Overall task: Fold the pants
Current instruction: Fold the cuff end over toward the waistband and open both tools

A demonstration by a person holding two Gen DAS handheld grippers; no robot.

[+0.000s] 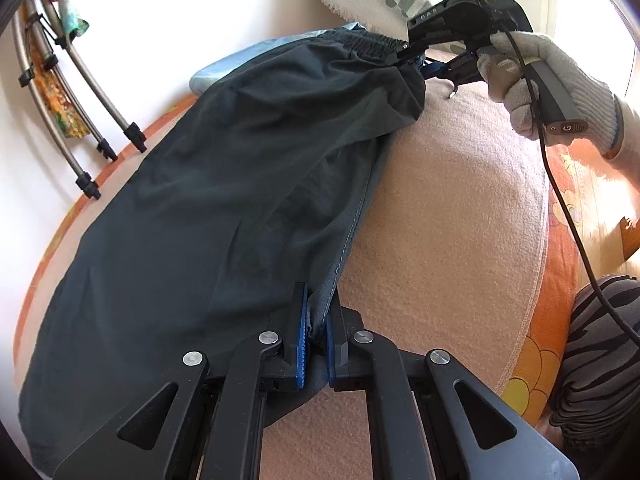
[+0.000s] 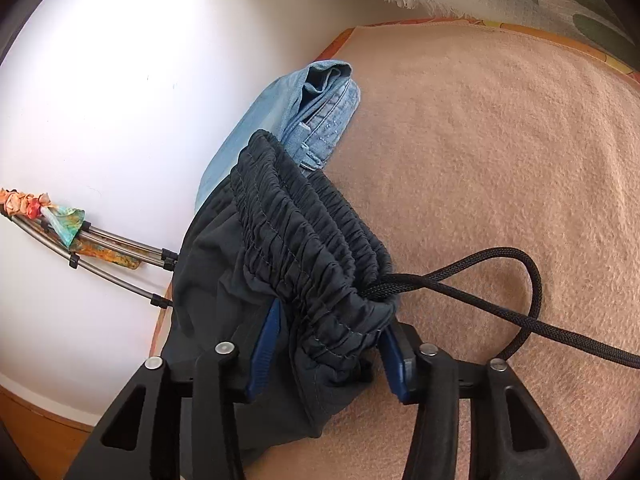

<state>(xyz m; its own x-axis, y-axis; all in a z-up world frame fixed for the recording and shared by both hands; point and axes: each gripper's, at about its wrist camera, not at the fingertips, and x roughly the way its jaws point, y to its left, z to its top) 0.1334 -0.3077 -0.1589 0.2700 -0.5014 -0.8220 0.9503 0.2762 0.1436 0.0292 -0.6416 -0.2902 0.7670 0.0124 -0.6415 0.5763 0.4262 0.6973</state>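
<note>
1. The dark charcoal, thin woven pants (image 1: 208, 184) lie stretched along a peach fleece blanket (image 1: 448, 216) on a bed, one long edge near the wall.
2. The left claw (image 1: 316, 340) is narrow, its blue pads pinching the hem end. The right claw (image 2: 328, 356), held by a white knit-gloved hand (image 1: 552, 80), is clamped on the gathered elastic waistband (image 2: 304, 240).
3. Risk: the hem pinch is only a small bunch of slippery cloth; a pull to tension the pants could slide it out of the pads.
4. Risk: the black braided drawcord (image 2: 500, 280) loops loose beside the right claw and could snag a finger or get trapped inside the fold.
5. Risk: the waistband overlaps a folded light-blue denim garment (image 2: 316, 112); dragging the pants may pull it along or untidy it.
6. Writing: pale letters show on the right claw's black body in the left wrist view, too small to read. No brand is legible on the pants.
</note>
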